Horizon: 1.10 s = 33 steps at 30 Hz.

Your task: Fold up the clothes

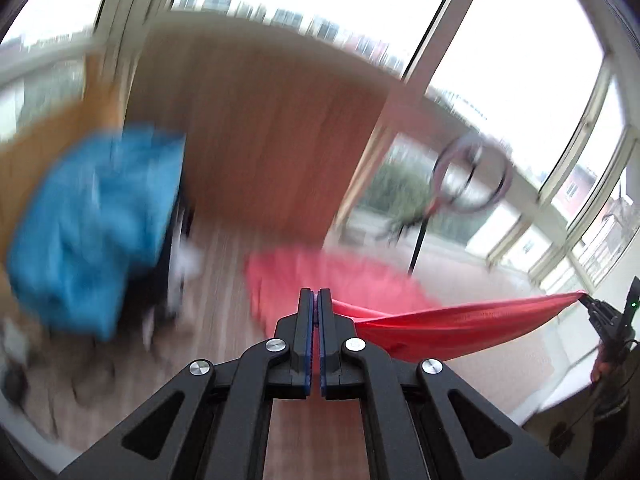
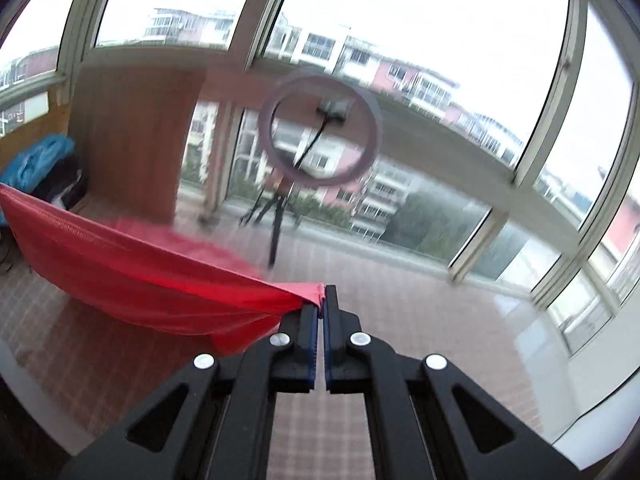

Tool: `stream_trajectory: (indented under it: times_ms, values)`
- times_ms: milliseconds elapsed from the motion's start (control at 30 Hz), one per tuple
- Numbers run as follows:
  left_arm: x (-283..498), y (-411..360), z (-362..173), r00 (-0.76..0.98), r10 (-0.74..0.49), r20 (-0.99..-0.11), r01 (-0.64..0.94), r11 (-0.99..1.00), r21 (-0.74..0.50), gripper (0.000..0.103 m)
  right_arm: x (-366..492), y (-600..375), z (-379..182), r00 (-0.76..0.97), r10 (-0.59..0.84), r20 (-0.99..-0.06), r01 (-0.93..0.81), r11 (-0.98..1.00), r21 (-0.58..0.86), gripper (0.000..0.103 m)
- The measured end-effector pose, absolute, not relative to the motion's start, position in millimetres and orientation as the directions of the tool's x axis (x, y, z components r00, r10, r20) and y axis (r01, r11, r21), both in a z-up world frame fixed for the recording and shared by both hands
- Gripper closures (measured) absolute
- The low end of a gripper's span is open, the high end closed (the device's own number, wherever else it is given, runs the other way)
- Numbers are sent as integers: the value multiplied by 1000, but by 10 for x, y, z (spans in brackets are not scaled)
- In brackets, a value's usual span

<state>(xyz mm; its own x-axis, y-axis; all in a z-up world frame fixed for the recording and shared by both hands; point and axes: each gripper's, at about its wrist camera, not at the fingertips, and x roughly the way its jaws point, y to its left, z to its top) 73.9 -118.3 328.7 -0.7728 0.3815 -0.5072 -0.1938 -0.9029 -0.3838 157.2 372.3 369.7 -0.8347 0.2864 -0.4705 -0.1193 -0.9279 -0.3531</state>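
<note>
Left wrist view: left tongs (image 1: 319, 296) and right tongs (image 2: 322, 294) each pinch a red cloth (image 2: 140, 276) corner; no readable writing.

Red cloth (image 2: 132, 276), seemingly thin, stretched, sagging midair.

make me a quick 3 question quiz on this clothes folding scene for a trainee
1. True or false: the red cloth lies flat on the floor.
2. Which gripper is shut on the red cloth? A) only the left gripper B) only the right gripper C) both
3. Fill in: in the right wrist view, a ____ bundle sits at the far left beside the wooden cabinet.

Key
1. False: it hangs stretched in the air between the two grippers, sagging in the middle.
2. C: each one pinches one end of the cloth.
3. Blue.
</note>
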Motion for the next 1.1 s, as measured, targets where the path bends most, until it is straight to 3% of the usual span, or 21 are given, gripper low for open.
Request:
stream_trajectory:
  times_ms: [67,167,300,567,800,933,1100]
  values:
    - [813,-1221,3896,-825,374,-423,-229,-907,-355,102,1609,3641,4305,-869,299,-394,-137,-911,-389,101]
    - [1033,-1257,4323,-847,369,-382,-258,-914,-312,102,1794,3515,4751,-892,313,-325,-137,-874,-466,101]
    - [1395,-1257,4138,-824,367,-432,-273,-925,-265,102,2113,3488,4673,-893,284,-349,-78,-861,-502,101]
    - [2147,-1183,2485,-711,302,-635,-196,-953,-233,102,2697,3441,3098,-801,207,-562,122,-862,-492,101]
    - [2579,-1252,886,-543,253,-801,-17,-957,-290,102,3054,3415,1401,-609,127,-783,227,-918,-325,101]
    - [2742,-1262,438,-494,226,-840,34,-960,-278,102,3172,3423,771,-496,79,-865,246,-942,-227,101]
    - [2839,-1203,221,-473,199,-858,52,-966,-252,102,3221,3365,486,-448,73,-891,277,-936,-216,101]
